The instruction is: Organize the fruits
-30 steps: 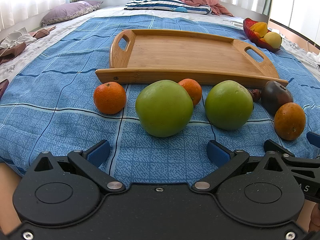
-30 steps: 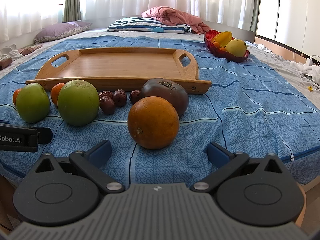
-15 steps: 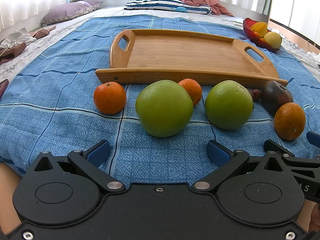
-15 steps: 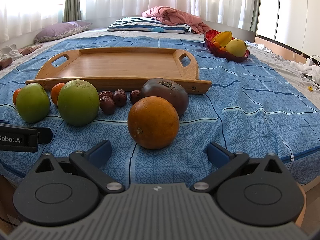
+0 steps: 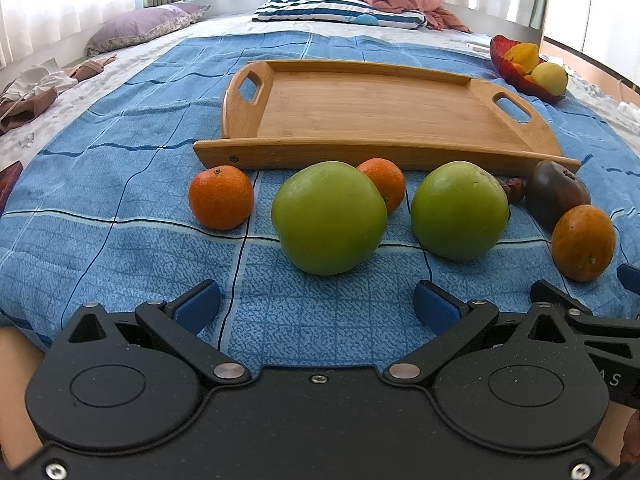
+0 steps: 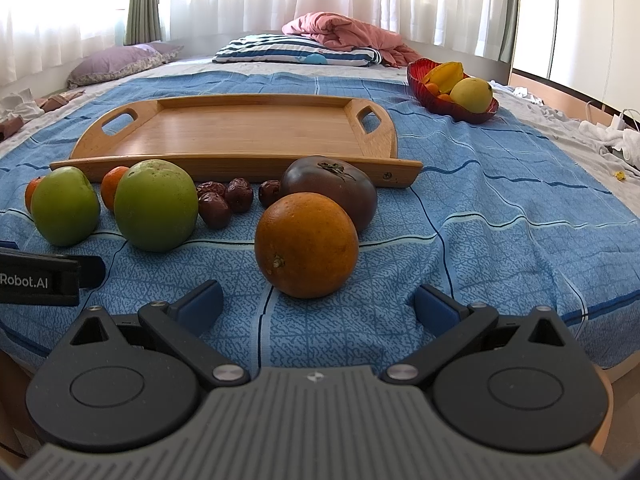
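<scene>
An empty wooden tray [image 5: 380, 108] [image 6: 248, 128] lies on the blue bedspread. In front of it sits a row of fruit: two mandarins [image 5: 221, 197], two green apples [image 5: 329, 218] [image 5: 459, 210], several red dates [image 6: 224, 200], a dark tomato-like fruit [image 6: 332, 188] and an orange [image 6: 306, 246]. My left gripper [image 5: 318, 306] is open and empty, just short of the nearer green apple. My right gripper [image 6: 318, 306] is open and empty, just short of the orange.
A red bowl [image 6: 452, 96] with yellow fruit stands at the back right of the bedspread. Pillows [image 6: 296, 54] and a pink blanket lie at the head of the bed. Clothes lie at the far left [image 5: 32, 92]. The bed's front edge is under the grippers.
</scene>
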A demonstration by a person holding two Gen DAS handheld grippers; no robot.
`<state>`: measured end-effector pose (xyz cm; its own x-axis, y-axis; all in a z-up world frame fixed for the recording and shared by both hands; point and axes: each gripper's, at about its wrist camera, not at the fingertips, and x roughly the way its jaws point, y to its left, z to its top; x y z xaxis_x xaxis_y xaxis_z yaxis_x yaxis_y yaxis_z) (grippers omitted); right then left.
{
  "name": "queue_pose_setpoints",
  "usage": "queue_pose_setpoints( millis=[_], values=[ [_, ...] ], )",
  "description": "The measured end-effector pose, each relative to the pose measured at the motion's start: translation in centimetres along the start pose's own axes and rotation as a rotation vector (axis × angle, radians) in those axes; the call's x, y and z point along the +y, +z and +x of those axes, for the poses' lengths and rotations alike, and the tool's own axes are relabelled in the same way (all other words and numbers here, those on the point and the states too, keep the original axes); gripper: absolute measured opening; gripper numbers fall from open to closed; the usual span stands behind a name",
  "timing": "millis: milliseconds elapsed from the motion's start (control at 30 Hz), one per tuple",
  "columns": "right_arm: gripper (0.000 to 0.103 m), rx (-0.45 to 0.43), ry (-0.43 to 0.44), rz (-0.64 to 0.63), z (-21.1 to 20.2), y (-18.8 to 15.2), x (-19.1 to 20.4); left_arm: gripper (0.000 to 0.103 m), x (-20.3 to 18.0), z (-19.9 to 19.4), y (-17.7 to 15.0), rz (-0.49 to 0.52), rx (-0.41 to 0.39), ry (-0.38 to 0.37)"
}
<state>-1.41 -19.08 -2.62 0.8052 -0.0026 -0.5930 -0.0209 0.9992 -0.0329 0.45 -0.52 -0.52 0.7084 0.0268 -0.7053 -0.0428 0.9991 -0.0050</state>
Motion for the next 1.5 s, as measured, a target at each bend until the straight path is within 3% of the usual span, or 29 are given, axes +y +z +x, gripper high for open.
queue_pose_setpoints(
  millis=[1133,1367,1500],
  values=[
    [0.103,-0.055,0.025,-0.022,-1.5,0.0,0.1,0.102,0.1,-1.2,-0.2,0.008,-0.050,-0.008],
    [0.088,-0.113,0.065,-0.028,-2.4,0.6,0.3,0.099,0.3,-2.7,0.8,0.016,-0.172,0.004],
    [0.080,-0.120,0.053,-0.035,-2.3,0.9,0.6,0.095,0.0,-2.9,1.4,0.028,-0.200,-0.015]
  ],
)
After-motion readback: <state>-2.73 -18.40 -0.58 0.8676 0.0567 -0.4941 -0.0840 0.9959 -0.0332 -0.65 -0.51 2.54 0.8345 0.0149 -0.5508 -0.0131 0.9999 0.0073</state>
